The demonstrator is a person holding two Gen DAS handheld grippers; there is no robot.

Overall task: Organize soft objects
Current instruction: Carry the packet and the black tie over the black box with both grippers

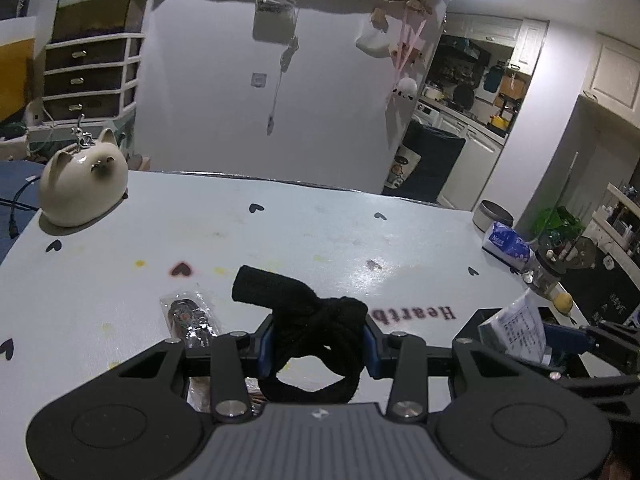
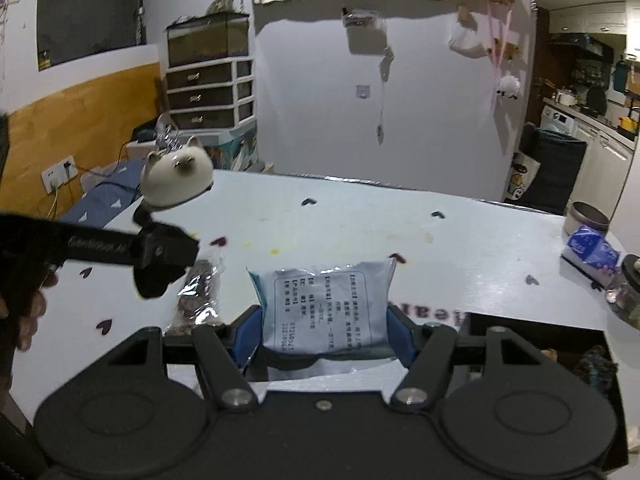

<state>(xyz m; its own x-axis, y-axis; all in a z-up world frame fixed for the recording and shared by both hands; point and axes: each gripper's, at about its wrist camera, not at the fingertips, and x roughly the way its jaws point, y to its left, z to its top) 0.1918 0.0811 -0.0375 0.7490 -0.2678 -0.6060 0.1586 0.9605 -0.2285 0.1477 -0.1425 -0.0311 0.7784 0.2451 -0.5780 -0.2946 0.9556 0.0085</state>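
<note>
Over white table (image 1: 280, 232), left tool (image 1: 318, 344) clamps black sock (image 1: 316, 320), right tool (image 2: 324, 332) clamps pouch (image 2: 324, 308).

left wrist: low over table (image 1: 320, 220), facing wall | right wrist: same, rightward | shared: cat figurine (image 1: 82, 184)

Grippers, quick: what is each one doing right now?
Left gripper: closed on the black knotted cloth.
Right gripper: closed on the pale blue packet.
</note>
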